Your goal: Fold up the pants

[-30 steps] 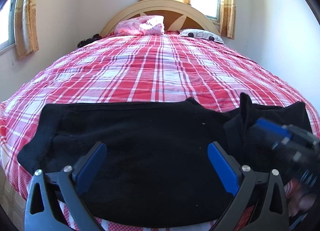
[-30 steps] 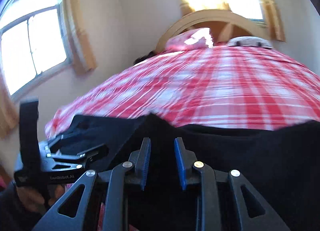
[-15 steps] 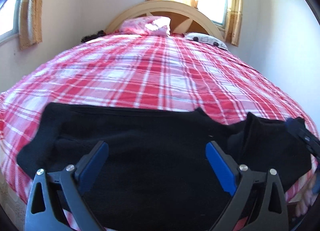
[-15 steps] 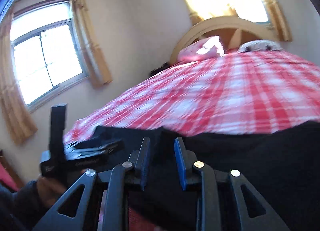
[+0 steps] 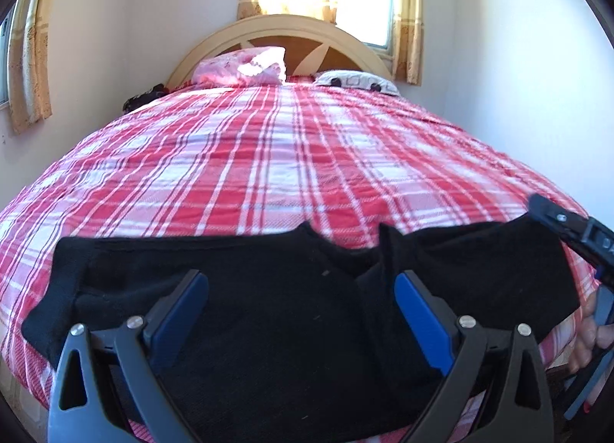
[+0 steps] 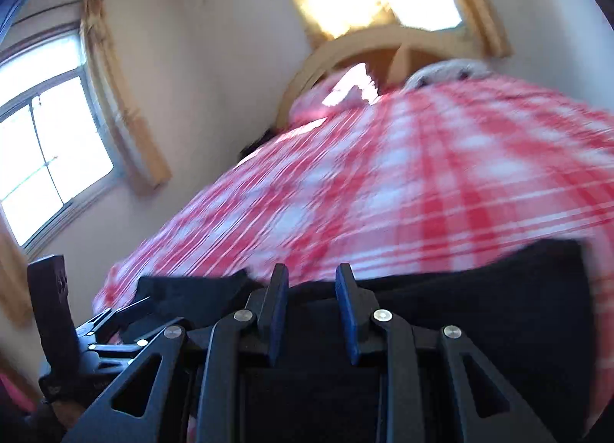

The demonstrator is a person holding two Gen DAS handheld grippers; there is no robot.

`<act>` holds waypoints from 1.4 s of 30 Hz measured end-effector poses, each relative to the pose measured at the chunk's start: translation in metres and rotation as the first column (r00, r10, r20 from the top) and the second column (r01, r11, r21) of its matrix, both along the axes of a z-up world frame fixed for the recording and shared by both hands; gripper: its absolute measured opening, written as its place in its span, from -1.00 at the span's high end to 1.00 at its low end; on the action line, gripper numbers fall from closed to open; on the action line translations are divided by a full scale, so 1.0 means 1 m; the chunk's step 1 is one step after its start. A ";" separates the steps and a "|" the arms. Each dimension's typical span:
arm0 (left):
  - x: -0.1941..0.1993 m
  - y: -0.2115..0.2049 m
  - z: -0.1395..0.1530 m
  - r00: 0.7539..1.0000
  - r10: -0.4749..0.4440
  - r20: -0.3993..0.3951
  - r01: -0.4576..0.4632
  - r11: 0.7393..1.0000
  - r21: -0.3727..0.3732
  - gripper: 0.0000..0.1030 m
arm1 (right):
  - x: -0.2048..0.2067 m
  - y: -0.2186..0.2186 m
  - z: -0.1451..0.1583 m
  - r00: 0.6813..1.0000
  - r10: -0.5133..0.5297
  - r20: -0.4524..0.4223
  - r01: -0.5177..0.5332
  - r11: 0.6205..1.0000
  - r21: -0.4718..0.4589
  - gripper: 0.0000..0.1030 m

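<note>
Black pants (image 5: 276, 301) lie flat across the near edge of a bed with a red plaid cover (image 5: 291, 159). A raised fold (image 5: 387, 247) stands up in the cloth right of the middle. My left gripper (image 5: 299, 308) is wide open above the pants and holds nothing. My right gripper (image 6: 311, 305) has its jaws close together with a narrow gap, over the pants (image 6: 479, 312); whether cloth sits between them is not visible. The right gripper also shows at the right edge of the left wrist view (image 5: 575, 232). The left gripper shows at the lower left of the right wrist view (image 6: 115, 331).
A pink pillow (image 5: 245, 67) and a white spotted pillow (image 5: 357, 82) lie at the curved wooden headboard (image 5: 276, 32). A dark item (image 5: 146, 97) sits at the bed's far left. Curtained windows are behind the headboard and on the left wall (image 6: 50, 151).
The right gripper has drawn back to the right and tilted upward, its view now blurred. The left gripper stays open over the pants and has tilted up slightly.
</note>
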State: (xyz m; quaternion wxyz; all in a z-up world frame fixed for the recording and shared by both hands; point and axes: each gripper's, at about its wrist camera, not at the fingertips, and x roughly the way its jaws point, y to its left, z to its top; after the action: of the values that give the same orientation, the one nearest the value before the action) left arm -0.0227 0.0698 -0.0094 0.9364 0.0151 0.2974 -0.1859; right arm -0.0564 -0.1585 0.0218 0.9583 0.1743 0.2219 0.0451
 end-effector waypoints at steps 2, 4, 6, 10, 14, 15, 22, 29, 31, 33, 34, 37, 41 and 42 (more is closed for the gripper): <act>0.001 -0.013 0.004 0.999 -0.032 0.014 0.032 0.999 0.000 -0.95 | -0.033 -0.032 0.004 0.991 -0.131 0.039 0.131 0.991 -0.009 -0.22; 0.002 -0.031 0.008 0.997 -0.065 0.031 0.065 0.998 0.005 -0.95 | -0.061 -0.061 0.000 0.972 -0.232 0.039 0.233 0.973 0.003 -0.28; 0.003 -0.046 0.007 0.997 -0.064 0.038 0.063 0.997 0.033 -0.95 | -0.074 -0.084 -0.012 0.958 -0.284 -0.025 0.285 0.958 0.023 -0.28; 0.018 -0.053 -0.012 0.995 0.019 -0.093 -0.012 0.997 0.080 -0.95 | -0.077 -0.100 -0.047 0.972 -0.205 -0.119 0.223 0.960 0.170 -0.29; 0.020 -0.037 -0.033 0.975 0.056 -0.216 -0.051 0.998 0.026 -0.97 | -0.077 -0.085 -0.051 0.985 -0.158 -0.071 0.165 0.982 0.097 0.07; 0.016 -0.035 -0.035 0.973 0.063 -0.221 -0.064 0.998 0.003 -0.98 | -0.076 -0.078 -0.049 0.984 -0.156 -0.081 0.161 0.986 0.051 0.30; 0.011 -0.052 -0.030 0.963 -0.075 -0.257 0.032 0.985 -0.168 -0.79 | -0.085 -0.044 -0.021 0.990 -0.135 -0.038 0.129 0.982 -0.138 0.75; -0.001 -0.061 -0.006 0.996 -0.058 -0.061 0.048 0.987 -0.153 0.21 | -0.096 -0.022 -0.014 0.976 -0.213 -0.054 0.175 0.901 -0.397 0.75; -0.008 -0.061 -0.005 0.999 0.006 0.036 -0.005 0.999 -0.044 0.21 | -0.086 -0.030 -0.036 0.958 -0.254 -0.134 0.187 0.905 -0.383 0.74; -0.006 -0.057 -0.011 0.992 0.087 0.089 -0.094 0.993 0.076 -0.09 | -0.090 -0.035 -0.043 0.960 -0.260 -0.103 0.210 0.914 -0.347 0.73; -0.001 -0.054 -0.014 0.987 0.130 0.097 -0.141 0.982 0.126 -0.38 | -0.090 -0.036 -0.043 0.959 -0.262 -0.104 0.212 0.913 -0.347 0.73; 0.009 -0.036 -0.015 0.980 0.189 0.063 -0.195 0.975 0.110 -0.44 | -0.091 -0.035 -0.041 0.960 -0.260 -0.103 0.208 0.909 -0.361 0.69; 0.002 -0.037 0.002 0.987 0.144 0.071 -0.149 0.986 0.070 -0.58 | -0.103 -0.042 -0.027 0.957 -0.286 -0.052 0.262 0.925 -0.277 0.52; -0.002 -0.039 0.004 0.988 0.128 0.086 -0.134 0.989 0.066 -0.59 | -0.109 -0.041 -0.020 0.951 -0.307 -0.012 0.293 0.919 -0.264 0.52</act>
State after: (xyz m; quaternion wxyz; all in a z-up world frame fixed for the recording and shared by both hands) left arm -0.0251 0.0309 -0.0051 0.9568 0.0367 0.2657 -0.1126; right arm -0.1651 -0.1993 0.0021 0.9621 0.0806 0.2220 -0.1366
